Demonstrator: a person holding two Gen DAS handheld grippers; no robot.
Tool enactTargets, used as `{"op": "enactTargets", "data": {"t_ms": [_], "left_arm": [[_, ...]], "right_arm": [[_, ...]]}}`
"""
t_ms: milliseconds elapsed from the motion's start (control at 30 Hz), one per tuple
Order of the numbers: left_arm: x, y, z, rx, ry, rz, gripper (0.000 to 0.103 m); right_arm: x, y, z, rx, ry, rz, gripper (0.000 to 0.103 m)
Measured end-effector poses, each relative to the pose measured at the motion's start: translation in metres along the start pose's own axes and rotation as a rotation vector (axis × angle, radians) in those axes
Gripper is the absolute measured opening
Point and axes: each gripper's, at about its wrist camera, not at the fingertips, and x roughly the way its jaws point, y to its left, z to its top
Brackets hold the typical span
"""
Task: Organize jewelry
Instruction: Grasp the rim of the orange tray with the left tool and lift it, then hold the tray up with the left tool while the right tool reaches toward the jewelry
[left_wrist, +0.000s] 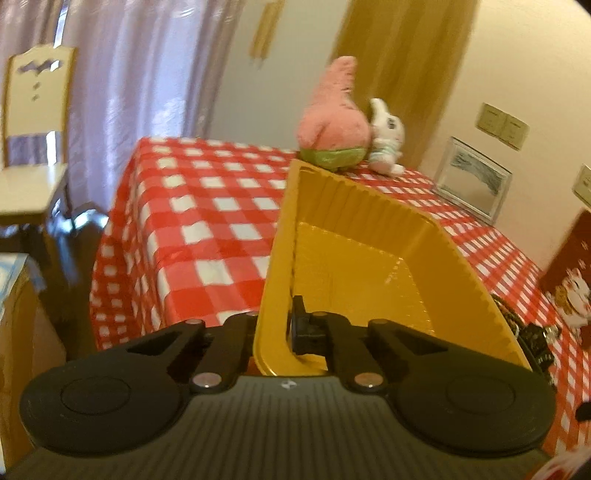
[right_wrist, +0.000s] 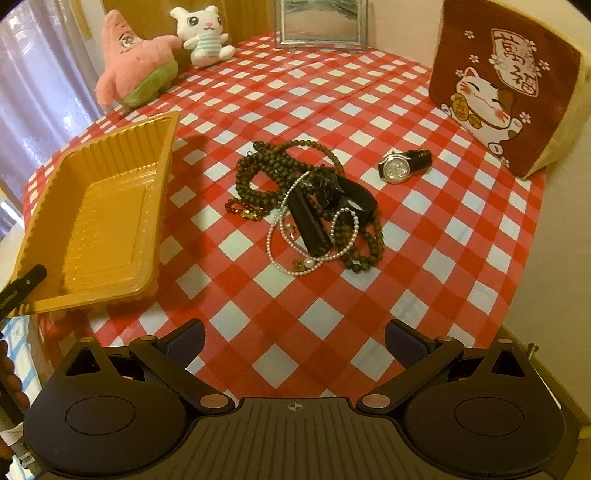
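My left gripper (left_wrist: 275, 332) is shut on the near rim of an empty gold plastic tray (left_wrist: 354, 266) and holds it tilted above the table's left part. The tray (right_wrist: 99, 218) also shows at the left of the right wrist view, with a left fingertip (right_wrist: 26, 282) on its corner. A pile of jewelry lies mid-table: dark bead strands (right_wrist: 273, 173), a pearl necklace (right_wrist: 295, 254) and a black band (right_wrist: 314, 218). A wristwatch (right_wrist: 402, 166) lies apart to the right. My right gripper (right_wrist: 293, 339) is open and empty, near the front edge.
The table has a red-and-white checked cloth (right_wrist: 424, 258). A pink plush (right_wrist: 133, 70) and a white plush (right_wrist: 205, 37) sit at the back left, a framed picture (right_wrist: 319, 24) at the back, a lucky-cat cushion (right_wrist: 506, 85) at the right. A chair (left_wrist: 33, 147) stands beyond the table.
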Motion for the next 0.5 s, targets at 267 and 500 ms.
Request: {"op": "enactTargets", "data": {"t_ms": [267, 500], "left_arm": [[-0.003, 0.001, 0.019, 0.156, -0.063, -0.071, 0.003], [0.0, -0.001, 0.031, 0.237, -0.084, -0.147, 0.004]], "right_arm": [[-0.006, -0.002, -0.009, 0.029, -0.045, -0.053, 0.103], [-0.009, -0.014, -0.012, 0.028, -0.155, -0.047, 0.08]]}}
